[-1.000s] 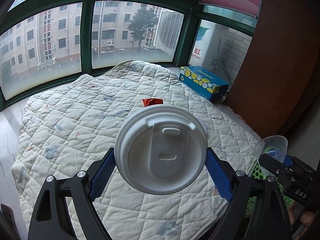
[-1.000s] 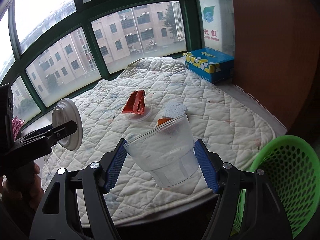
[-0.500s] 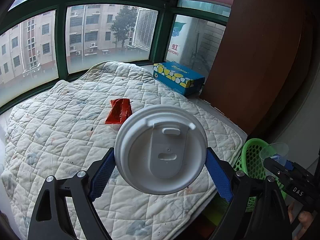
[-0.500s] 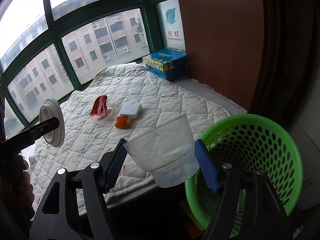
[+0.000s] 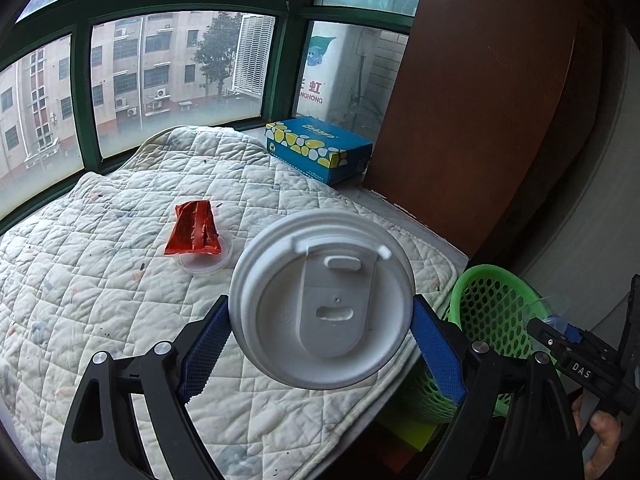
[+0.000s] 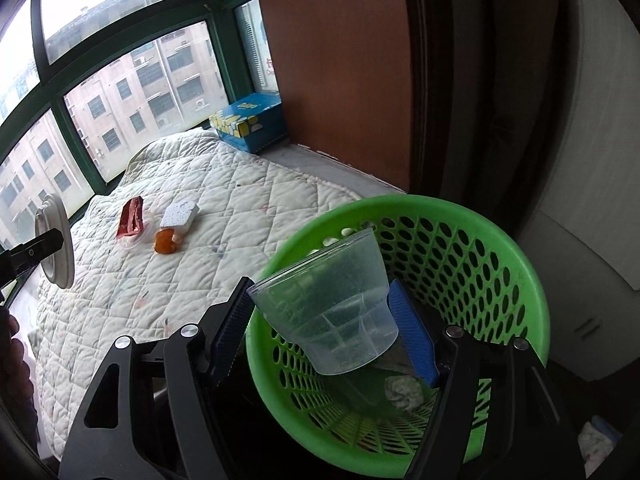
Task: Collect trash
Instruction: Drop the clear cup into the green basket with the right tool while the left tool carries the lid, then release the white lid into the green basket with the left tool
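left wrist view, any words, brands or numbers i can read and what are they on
"DAS": white letters on the right claw body.
"NGHONG": red letters, cut off, with Chinese characters I cannot read for certain, on the sign outside the window.
Script on the blue tissue box: too small to read.
White cup lid: no text.

You have a white lid between blue, finely ribbed pads on black arms. Your clear cup looks faintly speckled over the bright green basket dotted with round holes. The quilt is off-white, diamond-stitched, with faded specks. On it lie a red wrapper, a white sponge and an orange scrap. The box is blue with yellow and white pebbles.
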